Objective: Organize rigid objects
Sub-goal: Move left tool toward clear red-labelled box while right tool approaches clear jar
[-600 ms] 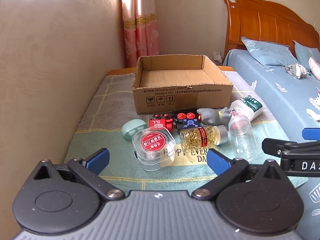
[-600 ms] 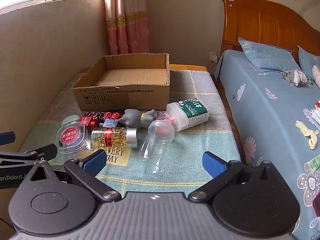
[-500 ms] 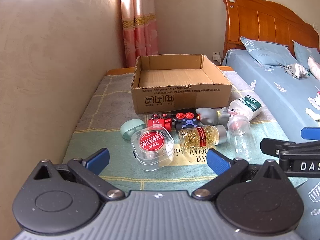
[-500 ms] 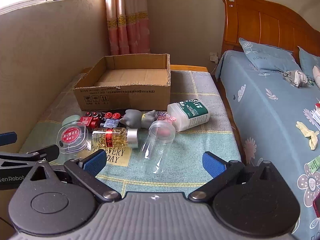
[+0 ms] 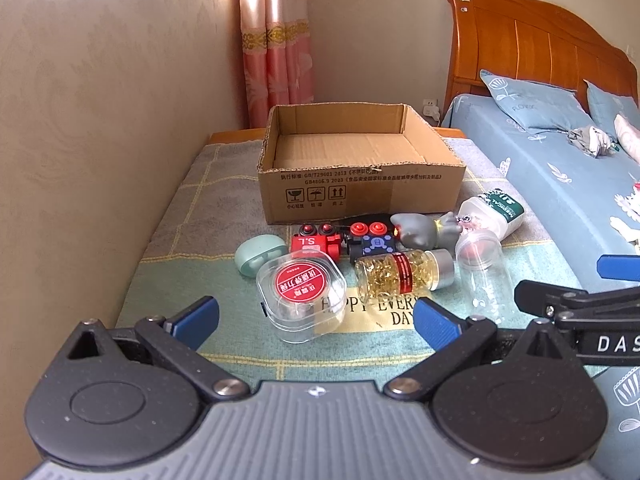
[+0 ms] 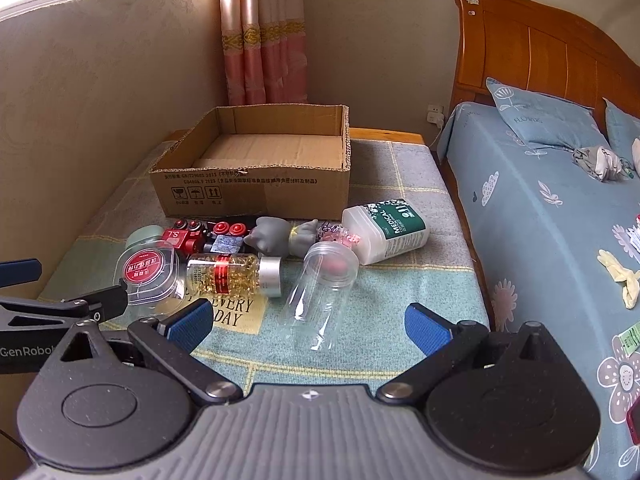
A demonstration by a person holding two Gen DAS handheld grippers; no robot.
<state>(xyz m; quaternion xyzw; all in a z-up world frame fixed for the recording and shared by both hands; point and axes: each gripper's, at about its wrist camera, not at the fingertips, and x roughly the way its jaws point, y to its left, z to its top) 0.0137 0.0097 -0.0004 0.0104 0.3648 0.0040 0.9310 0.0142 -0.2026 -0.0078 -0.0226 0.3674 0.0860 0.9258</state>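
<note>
The clear square case [image 5: 301,295] with the red label lies on the tabletop [image 5: 192,248] at 12 o'clock of the left claw [image 5: 316,316], which, like the right claw [image 6: 306,326], is spread wide and empty, so I would straddle it squarely before lifting toward the box [image 5: 360,184].

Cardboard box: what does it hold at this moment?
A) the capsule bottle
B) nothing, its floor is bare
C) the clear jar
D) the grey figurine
B: the cardboard box shows only bare floor in both views, while the capsule bottle, grey figurine and clear jar all lie on the cloth in front of it.
</note>
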